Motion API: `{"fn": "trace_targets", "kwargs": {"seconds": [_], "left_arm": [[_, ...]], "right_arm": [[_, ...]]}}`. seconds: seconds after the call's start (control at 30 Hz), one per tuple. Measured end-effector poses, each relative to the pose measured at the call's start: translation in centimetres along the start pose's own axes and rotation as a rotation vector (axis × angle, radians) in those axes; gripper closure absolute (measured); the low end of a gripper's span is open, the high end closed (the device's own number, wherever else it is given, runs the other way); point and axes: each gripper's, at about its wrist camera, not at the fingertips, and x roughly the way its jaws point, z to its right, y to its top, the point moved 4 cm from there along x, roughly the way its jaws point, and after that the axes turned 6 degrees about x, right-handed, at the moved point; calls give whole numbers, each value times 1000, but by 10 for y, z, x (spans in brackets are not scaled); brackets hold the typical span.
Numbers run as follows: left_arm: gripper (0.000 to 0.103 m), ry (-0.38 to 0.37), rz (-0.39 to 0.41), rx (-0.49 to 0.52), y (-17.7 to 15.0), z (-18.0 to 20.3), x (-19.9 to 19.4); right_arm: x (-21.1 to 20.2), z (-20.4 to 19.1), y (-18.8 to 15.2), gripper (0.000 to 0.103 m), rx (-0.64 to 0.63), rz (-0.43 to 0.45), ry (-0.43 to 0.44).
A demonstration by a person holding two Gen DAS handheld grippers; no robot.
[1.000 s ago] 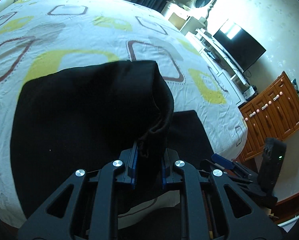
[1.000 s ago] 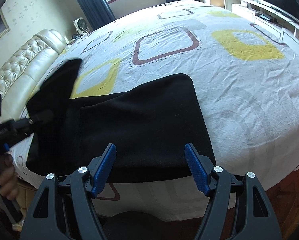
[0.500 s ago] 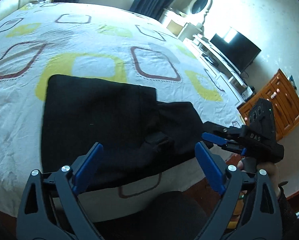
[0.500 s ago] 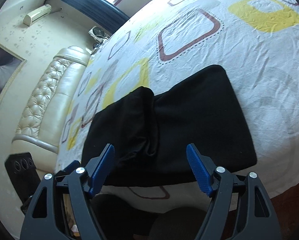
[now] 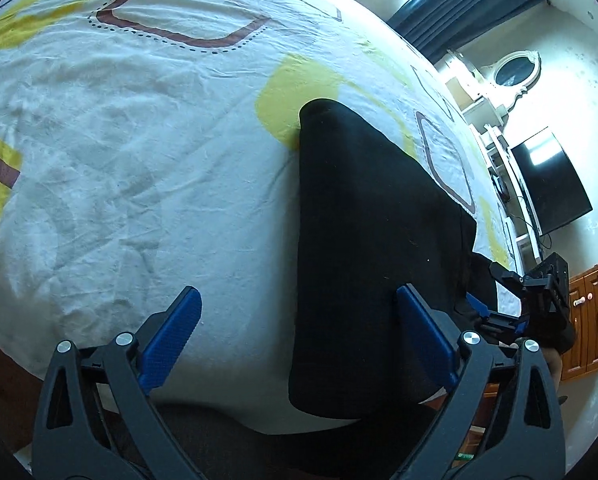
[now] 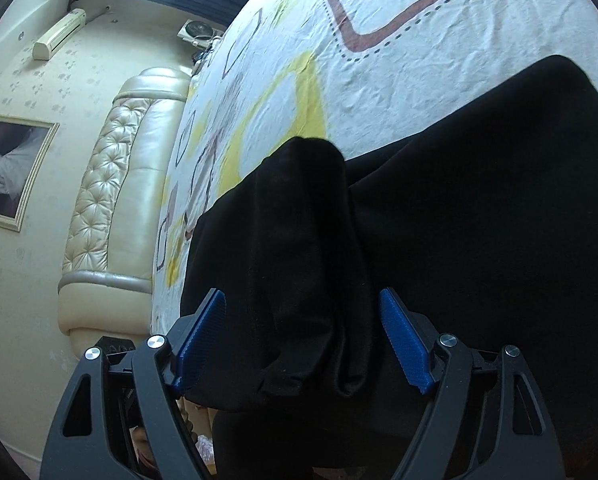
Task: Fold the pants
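Both grippers' fingers (image 5: 171, 332) spread wide, gripping nothing, over black pants (image 6: 479, 208)

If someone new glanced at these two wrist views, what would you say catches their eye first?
The black pants stand out most, a dark slab on the white bedsheet with its yellow and brown shapes, lying near the bed's near edge. In the right wrist view a raised, bunched fold of them sits between the open blue pads of the right gripper. The left gripper is open too, straddling the pants' left edge.
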Motion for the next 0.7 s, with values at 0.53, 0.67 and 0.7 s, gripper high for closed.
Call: {"fn": "trace_targets", "kwargs": {"seconds": [0.53, 0.67, 0.7], "left_arm": [[6, -7, 62, -124, 12, -26, -11], [6, -8, 35, -150, 11, -31, -7], [6, -18, 24, -155, 10, -30, -5]], "right_arm": [[14, -19, -13, 89, -48, -16, 17], [-9, -37, -11, 90, -59, 40, 85], [-18, -40, -9, 90, -63, 58, 97]]}}
